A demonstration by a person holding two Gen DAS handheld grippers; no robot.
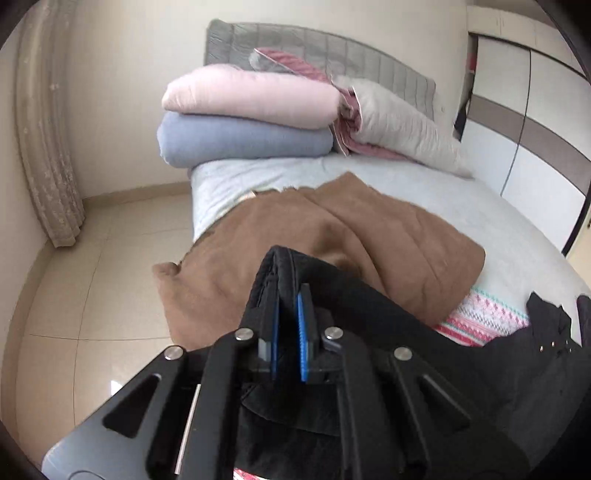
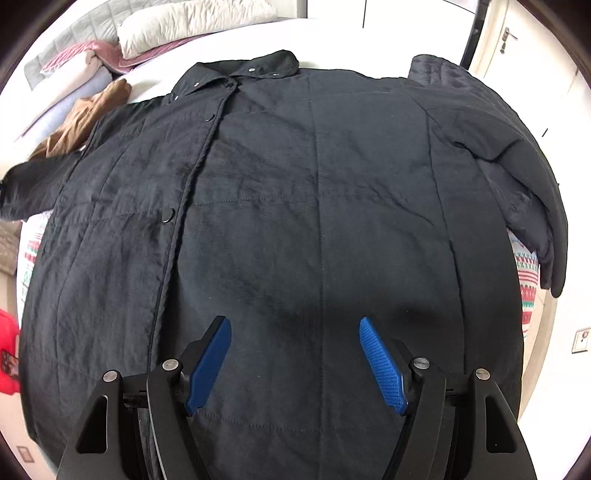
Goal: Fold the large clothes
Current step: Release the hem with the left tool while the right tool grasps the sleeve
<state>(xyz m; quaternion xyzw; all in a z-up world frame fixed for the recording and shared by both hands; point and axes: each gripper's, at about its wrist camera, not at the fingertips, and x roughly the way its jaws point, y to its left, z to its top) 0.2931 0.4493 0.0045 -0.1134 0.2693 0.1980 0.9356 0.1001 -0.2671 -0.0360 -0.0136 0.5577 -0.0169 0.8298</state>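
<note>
- Black coat (image 2: 295, 192) is lying spread face-up across the bed (image 2: 332, 29), collar toward the pillows, front snapped closed, one sleeve draping off the right side.
- Left tool (image 1: 291, 295) is pinching a folded edge of the black coat's cuff or sleeve between its blue pads, jaws drawn nearly together around the fabric.
- Right tool (image 2: 295, 332) is hovering over the lower front panel with its jaws wide apart, gripping nothing.
- Brown garment (image 1: 295, 236) is lying just beside the coat, partly hanging off the bed edge; dragging the sleeve across could be catching it and pulling it into the fold, I think.
- Padded fabric looks thick and slippery, so that narrow pinch may be slipping loose mid-swing.
- With only one tool holding, the body may be sliding and bunching on the patterned blanket (image 1: 484, 314) underneath.
</note>
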